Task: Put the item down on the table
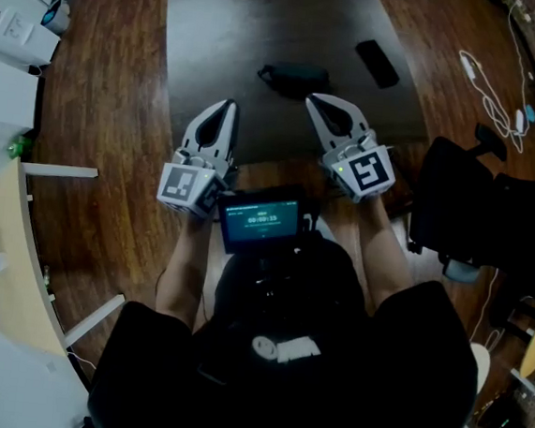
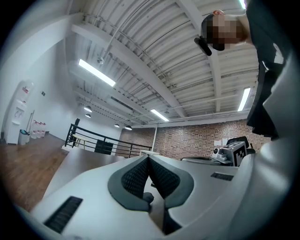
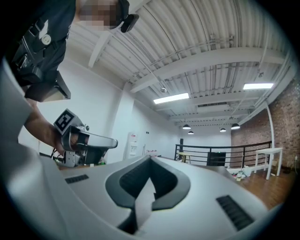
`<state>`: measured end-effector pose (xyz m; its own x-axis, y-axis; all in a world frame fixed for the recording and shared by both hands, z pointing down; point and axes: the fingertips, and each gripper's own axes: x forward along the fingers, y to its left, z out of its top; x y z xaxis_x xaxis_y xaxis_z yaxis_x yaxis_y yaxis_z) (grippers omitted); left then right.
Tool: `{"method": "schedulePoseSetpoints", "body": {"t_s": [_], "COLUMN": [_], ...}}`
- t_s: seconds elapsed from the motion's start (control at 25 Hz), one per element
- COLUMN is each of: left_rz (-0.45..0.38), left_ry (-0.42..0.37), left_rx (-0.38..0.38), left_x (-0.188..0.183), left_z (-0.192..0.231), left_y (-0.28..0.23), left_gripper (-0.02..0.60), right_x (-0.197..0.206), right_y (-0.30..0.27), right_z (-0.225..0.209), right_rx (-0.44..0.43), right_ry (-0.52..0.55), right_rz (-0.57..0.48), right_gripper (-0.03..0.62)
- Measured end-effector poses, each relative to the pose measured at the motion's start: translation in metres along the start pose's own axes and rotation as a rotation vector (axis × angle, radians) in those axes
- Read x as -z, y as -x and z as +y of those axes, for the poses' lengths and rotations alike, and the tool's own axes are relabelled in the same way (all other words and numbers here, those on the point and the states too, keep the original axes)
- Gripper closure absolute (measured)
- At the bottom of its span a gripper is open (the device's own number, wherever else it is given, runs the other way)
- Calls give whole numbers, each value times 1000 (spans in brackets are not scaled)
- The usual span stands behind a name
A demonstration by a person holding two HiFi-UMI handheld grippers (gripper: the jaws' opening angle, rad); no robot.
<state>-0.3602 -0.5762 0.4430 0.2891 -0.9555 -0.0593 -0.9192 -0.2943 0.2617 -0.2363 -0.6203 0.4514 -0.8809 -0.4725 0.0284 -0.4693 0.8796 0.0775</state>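
Item [image 1: 293, 77], a dark low lump, lies on the grey bench [image 1: 220, 25], beyond the tips of both grippers. Too dim to name it; poss. a soft pouch or case. Prob. light, a bit floppy, not fragile, so best pinched across its thicker middle. Left gripper [image 1: 223, 110] & right gripper [image 1: 320, 103]: jaws closed tight, nothing between them. Flat black slab [image 1: 377, 63] lies near it.

Clearance ahead: open tabletop, two obstructions.
Your left gripper [image 1: 225, 108] and right gripper [image 1: 318, 102] face a dark table [image 1: 219, 34], open across its left half; a black pouch-like item [image 1: 295, 77] lies just ahead between them, a flat black phone-shaped object [image 1: 377, 63] farther right. A black chair [image 1: 456, 212] stands close by your right arm.
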Motion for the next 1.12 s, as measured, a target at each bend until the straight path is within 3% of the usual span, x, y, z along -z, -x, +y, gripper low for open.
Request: {"method": "schedulePoseSetpoints", "body": {"t_s": [0.4, 0.8, 1.12], "left_rz": [-10, -36, -59], "left_ry": [-16, -45, -79], "left_rx": [18, 39, 35], "left_x": [-2, 9, 19], "left_z": [-60, -153, -246], "left_y": [32, 87, 160], "left_gripper": [581, 581, 581], "right_x": [-16, -19, -39], "right_y": [58, 163, 268], "right_z": [23, 65, 121], "right_rx": [2, 9, -5], "right_ry": [-21, -16, 9], "right_rz": [-41, -54, -101], "right_gripper": [592, 592, 592]}}
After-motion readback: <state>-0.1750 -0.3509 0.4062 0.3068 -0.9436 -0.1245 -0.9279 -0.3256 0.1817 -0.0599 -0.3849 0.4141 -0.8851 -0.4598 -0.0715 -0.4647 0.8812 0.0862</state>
